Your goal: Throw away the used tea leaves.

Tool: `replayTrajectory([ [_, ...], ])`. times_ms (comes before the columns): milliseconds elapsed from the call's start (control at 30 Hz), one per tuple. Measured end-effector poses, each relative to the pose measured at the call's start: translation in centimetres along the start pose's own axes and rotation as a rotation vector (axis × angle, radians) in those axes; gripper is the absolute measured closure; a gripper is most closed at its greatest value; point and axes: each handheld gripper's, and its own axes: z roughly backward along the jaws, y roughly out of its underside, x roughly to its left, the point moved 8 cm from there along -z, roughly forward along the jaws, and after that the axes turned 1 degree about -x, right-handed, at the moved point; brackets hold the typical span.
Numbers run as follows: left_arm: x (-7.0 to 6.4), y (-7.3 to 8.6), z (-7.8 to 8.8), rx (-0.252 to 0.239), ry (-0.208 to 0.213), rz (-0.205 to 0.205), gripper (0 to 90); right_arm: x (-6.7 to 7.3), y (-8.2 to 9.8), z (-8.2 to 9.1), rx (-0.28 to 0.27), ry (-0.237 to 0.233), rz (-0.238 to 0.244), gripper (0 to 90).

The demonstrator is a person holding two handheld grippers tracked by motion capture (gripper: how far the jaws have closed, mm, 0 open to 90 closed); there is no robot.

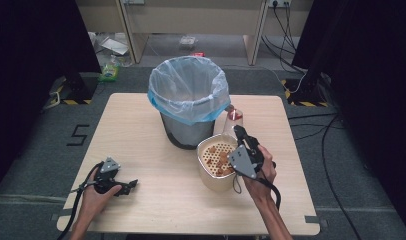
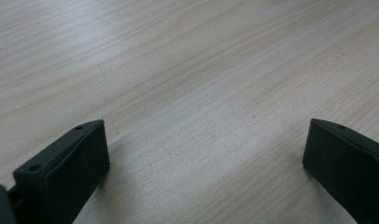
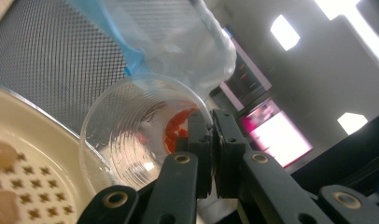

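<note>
My right gripper (image 1: 237, 132) (image 3: 211, 115) is shut on the rim of a clear plastic cup (image 1: 233, 119) (image 3: 131, 135). The cup is tilted, its mouth facing the gripper camera, with red residue (image 3: 176, 127) inside. It hangs just above the far edge of a cream pot with a perforated insert (image 1: 209, 172) (image 3: 33, 140), which holds several orange-brown pieces (image 1: 220, 161). On the table at the near left, my left gripper (image 1: 132, 184) (image 2: 207, 123) lies open, with bare wood between its jaws.
A mesh waste bin (image 1: 183, 131) (image 3: 47, 60) lined with a blue-rimmed clear bag (image 1: 188, 87) (image 3: 178, 42) stands at the table's (image 1: 156, 200) back centre, right behind the cup and pot. Cables and clutter lie on the floor beyond.
</note>
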Motion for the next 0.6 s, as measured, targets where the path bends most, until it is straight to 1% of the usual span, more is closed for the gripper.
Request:
replayTrajectory([
  [33, 0.0, 0.0, 0.0, 0.0, 0.0, 0.0, 0.0, -0.4, 0.1, -0.1, 0.013, -0.013, -0.04, 87.5],
  [67, 0.0, 0.0, 0.0, 0.0, 0.0, 0.0, 0.0, -0.9, 0.2, -0.2, 0.02, -0.025, -0.098, 87.6],
  [100, 0.0, 0.0, 0.0, 0.0, 0.0, 0.0, 0.0, -1.3, 0.3, -0.3, 0.031, -0.033, -0.135, 87.5],
  [133, 0.0, 0.0, 0.0, 0.0, 0.0, 0.0, 0.0, -1.5, 0.4, -0.4, 0.041, -0.043, -0.162, 87.5],
  [200, 0.0, 0.0, 0.0, 0.0, 0.0, 0.0, 0.0, -2.1, 0.9, -0.7, 0.06, -0.074, -0.241, 87.5],
  [233, 0.0, 0.0, 0.0, 0.0, 0.0, 0.0, 0.0, -2.4, 1.2, -0.8, 0.073, -0.084, -0.273, 87.5],
  [267, 0.0, 0.0, 0.0, 0.001, 0.0, 0.0, 0.0, -2.7, 1.6, -1.0, 0.081, -0.096, -0.317, 87.5],
  [300, 0.0, 0.0, 0.0, 0.001, 0.0, 0.0, 0.0, -2.9, 1.8, -1.1, 0.086, -0.104, -0.338, 87.5],
  [333, 0.0, 0.0, 0.0, 0.0, 0.0, 0.0, 0.0, -3.2, 2.2, -1.2, 0.097, -0.117, -0.372, 87.4],
  [367, 0.0, 0.0, 0.0, 0.001, 0.0, 0.0, 0.0, -3.5, 2.4, -1.3, 0.101, -0.118, -0.387, 87.5],
  [467, 0.0, 0.0, 0.0, 0.001, 0.0, 0.0, 0.0, -4.4, 3.2, -1.7, 0.117, -0.134, -0.456, 87.4],
  [500, 0.0, 0.0, 0.0, 0.0, 0.0, 0.0, 0.0, -4.7, 3.3, -1.8, 0.122, -0.134, -0.463, 87.4],
  [567, 0.0, 0.0, 0.0, 0.001, 0.0, 0.0, 0.0, -5.3, 3.6, -2.0, 0.127, -0.136, -0.494, 87.5],
  [600, 0.0, 0.0, 0.0, 0.001, 0.0, -0.001, 0.0, -5.6, 3.7, -2.1, 0.128, -0.136, -0.5, 87.4],
])
